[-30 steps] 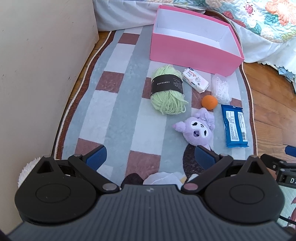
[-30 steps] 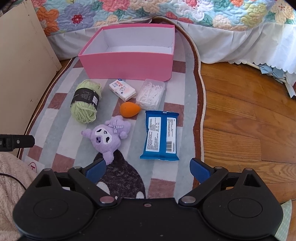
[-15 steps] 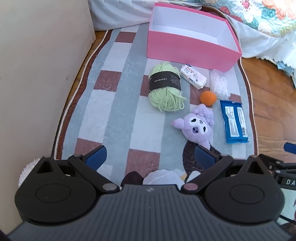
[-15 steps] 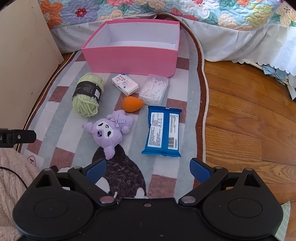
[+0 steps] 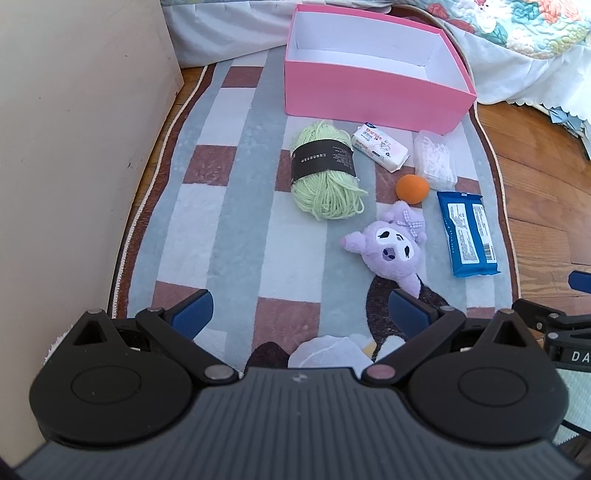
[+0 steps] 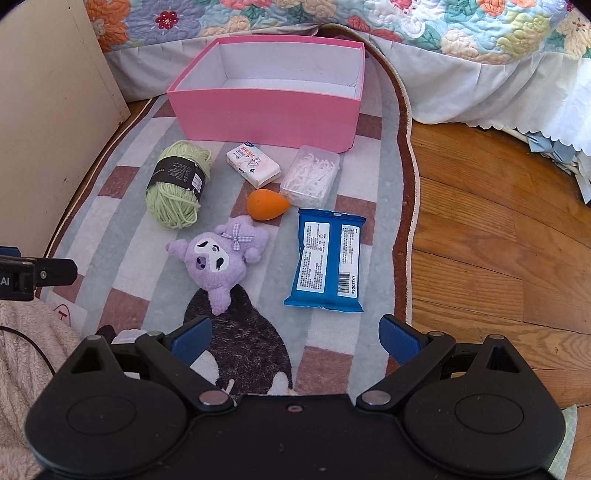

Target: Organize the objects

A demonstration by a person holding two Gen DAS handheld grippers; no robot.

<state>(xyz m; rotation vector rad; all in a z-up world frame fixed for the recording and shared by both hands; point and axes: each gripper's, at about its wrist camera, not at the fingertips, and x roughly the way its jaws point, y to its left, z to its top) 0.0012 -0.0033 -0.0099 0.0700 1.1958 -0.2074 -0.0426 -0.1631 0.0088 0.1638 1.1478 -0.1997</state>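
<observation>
An empty pink box (image 5: pixel 373 94) (image 6: pixel 266 114) stands at the far end of the rug. In front of it lie a green yarn skein (image 5: pixel 325 177) (image 6: pixel 177 184), a white tissue pack (image 5: pixel 379 147) (image 6: pixel 253 169), a clear box of floss picks (image 5: pixel 434 158) (image 6: pixel 310 175), an orange sponge (image 5: pixel 412 189) (image 6: pixel 266 205), a purple plush (image 5: pixel 391 251) (image 6: pixel 218 262) and a blue wipes pack (image 5: pixel 467 232) (image 6: pixel 327 260). My left gripper (image 5: pixel 301 312) is open and empty, short of the plush. My right gripper (image 6: pixel 295 334) is open and empty, near the wipes pack.
A checked rug (image 5: pixel 236 206) (image 6: pixel 122 236) covers the floor. A cream cabinet wall (image 5: pixel 74 129) (image 6: pixel 40 122) stands at the left. A bed with a floral quilt (image 6: pixel 443 33) lies behind the box. Wooden floor (image 6: pixel 498 240) lies to the right.
Both grippers have moved slightly toward the objects, which now look a little closer. Both stay open. No object has moved.
</observation>
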